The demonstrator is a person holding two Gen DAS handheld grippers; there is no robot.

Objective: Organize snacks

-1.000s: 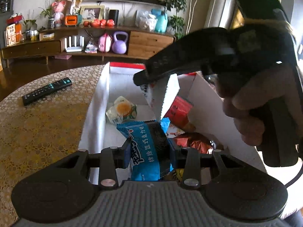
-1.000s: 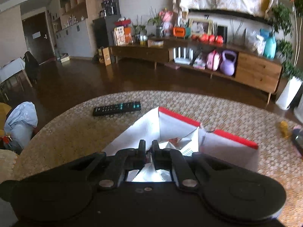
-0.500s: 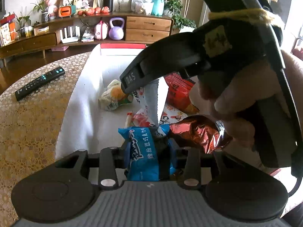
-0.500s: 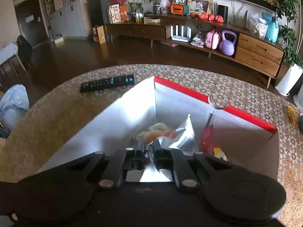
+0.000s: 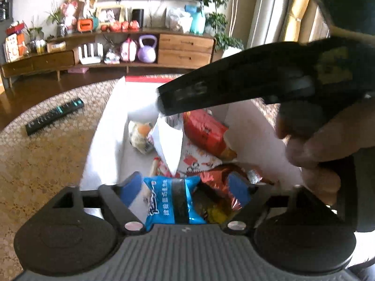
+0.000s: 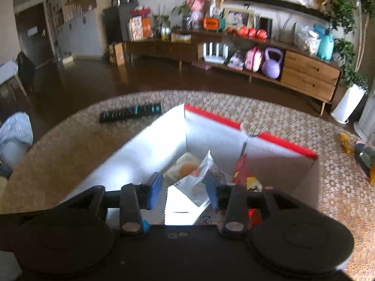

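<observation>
1. the desk (image 6: 70, 145), round with a woven gold cover, carries everything; a remote (image 6: 131, 113) lies on it beside the box's far-left corner
2. the white box (image 6: 140, 154) with a red rim sits open-topped in the middle of the desk, and both claws hang over its near end, looking down into it
3. inside the box, a red packet (image 5: 206, 131) leans near the right wall, a small wrapped bun (image 5: 140, 135) lies toward the far-left corner, and a shiny red-brown foil packet (image 5: 218, 187) sits at the near end
4. the right claw (image 6: 184, 190) is spread open above the box; a silvery white packet (image 6: 199, 182) stands between its blue pads, and whether a pad touches it cannot be told, so it looks let go
5. the left claw (image 5: 187, 187) is also wide open at the box's near end; the blue snack packet (image 5: 171, 201) lies in the gap, nearer the left pad, not pinched by either
6. the blue packet's long axis runs away from the box's near wall, in line with the left claw's fingers, so that claw is the nearer one; by my judgement it sits inside the box already and the claw only needs to draw straight back
</observation>
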